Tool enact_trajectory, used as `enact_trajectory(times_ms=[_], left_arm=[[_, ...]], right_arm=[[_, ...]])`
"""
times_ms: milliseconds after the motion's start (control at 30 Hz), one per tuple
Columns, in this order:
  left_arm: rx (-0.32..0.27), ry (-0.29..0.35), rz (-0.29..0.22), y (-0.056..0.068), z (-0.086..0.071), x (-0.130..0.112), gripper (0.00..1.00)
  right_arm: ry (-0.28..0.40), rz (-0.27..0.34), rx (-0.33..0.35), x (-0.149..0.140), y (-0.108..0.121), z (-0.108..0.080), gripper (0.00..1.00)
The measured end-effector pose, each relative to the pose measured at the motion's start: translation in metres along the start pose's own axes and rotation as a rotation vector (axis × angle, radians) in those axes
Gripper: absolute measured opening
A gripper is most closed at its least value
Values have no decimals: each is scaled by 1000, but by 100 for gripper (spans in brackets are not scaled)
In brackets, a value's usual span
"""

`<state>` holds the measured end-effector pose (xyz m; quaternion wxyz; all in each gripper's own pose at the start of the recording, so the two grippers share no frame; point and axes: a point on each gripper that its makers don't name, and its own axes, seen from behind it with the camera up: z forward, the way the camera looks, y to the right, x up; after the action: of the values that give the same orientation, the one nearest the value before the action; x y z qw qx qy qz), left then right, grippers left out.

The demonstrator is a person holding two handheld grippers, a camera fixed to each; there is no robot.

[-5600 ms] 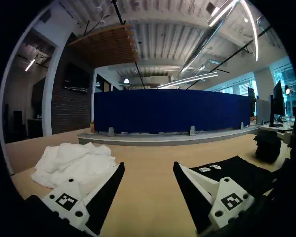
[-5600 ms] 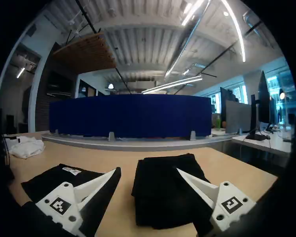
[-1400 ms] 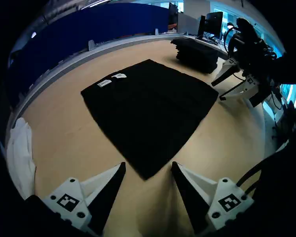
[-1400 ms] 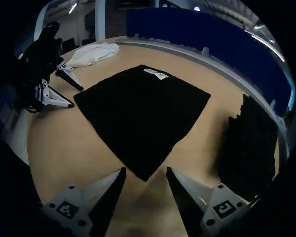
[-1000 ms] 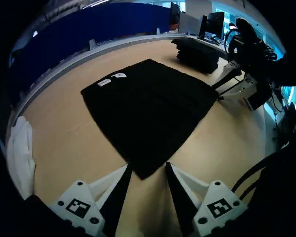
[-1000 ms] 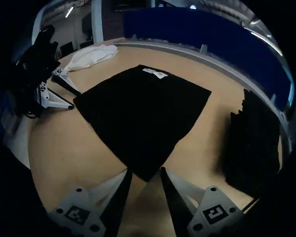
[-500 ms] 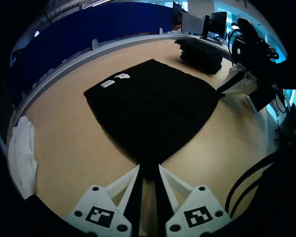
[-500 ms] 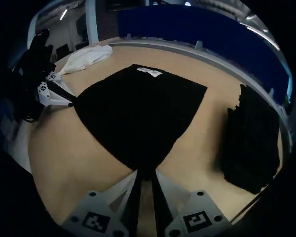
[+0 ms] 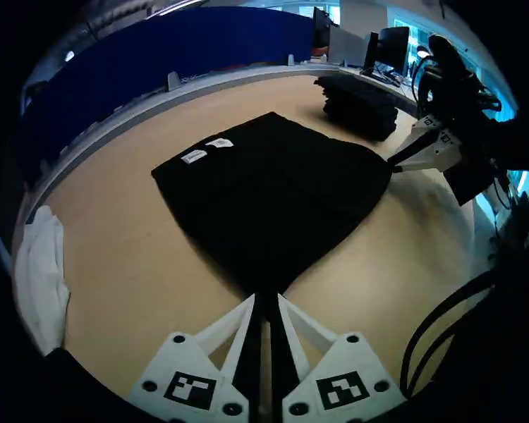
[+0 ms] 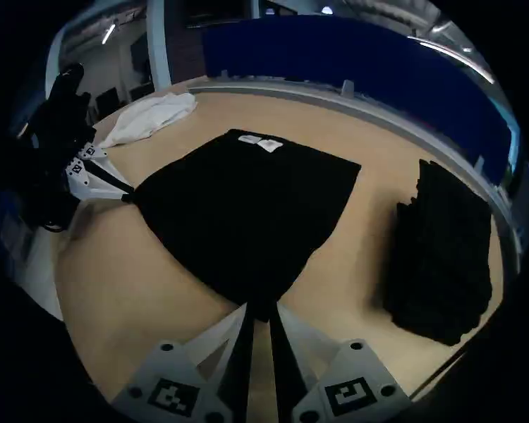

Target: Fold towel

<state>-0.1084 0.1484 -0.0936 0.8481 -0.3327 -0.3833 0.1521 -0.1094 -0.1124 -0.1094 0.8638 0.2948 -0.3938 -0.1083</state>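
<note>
A black towel (image 9: pixel 271 190) lies spread on the wooden table, with two white labels near its far edge. My left gripper (image 9: pixel 266 297) is shut on the towel's near corner. In the left gripper view, my right gripper (image 9: pixel 393 163) pinches the towel's right-hand corner. In the right gripper view the same towel (image 10: pixel 250 204) stretches away, and my right gripper (image 10: pixel 259 306) is shut on its near corner. There the left gripper (image 10: pixel 125 197) holds the corner at the far left. Both held corners look drawn taut and slightly raised.
A stack of folded black towels (image 9: pixel 356 106) (image 10: pixel 444 261) stands beyond the right gripper's side. A crumpled white cloth (image 9: pixel 42 282) (image 10: pixel 148 113) lies near the left gripper's side. A blue partition (image 9: pixel 159 49) runs along the table's far edge. Monitors stand on desks behind.
Both grippers dropped from level to the towel, then went from open to shut on its two near corners. The towel's corners are now pulled taut and a little lifted.
</note>
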Motion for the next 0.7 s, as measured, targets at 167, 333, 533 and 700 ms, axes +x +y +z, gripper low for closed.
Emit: enact_trajectory(times_ms=[167, 333, 533, 700], left_arm=[[-3, 12, -35, 1, -11, 10, 7], [-5, 24, -65, 4, -24, 20, 7], [-6, 32, -102, 9, -44, 29, 7], [-12, 35, -122, 18, -60, 33, 7]], right_arm=[[17, 4, -6, 12, 0, -11, 15], [25, 1, -5, 21, -2, -24, 15], [26, -2, 4, 28, -10, -42, 15], [15, -5, 11, 28, -19, -58, 15]])
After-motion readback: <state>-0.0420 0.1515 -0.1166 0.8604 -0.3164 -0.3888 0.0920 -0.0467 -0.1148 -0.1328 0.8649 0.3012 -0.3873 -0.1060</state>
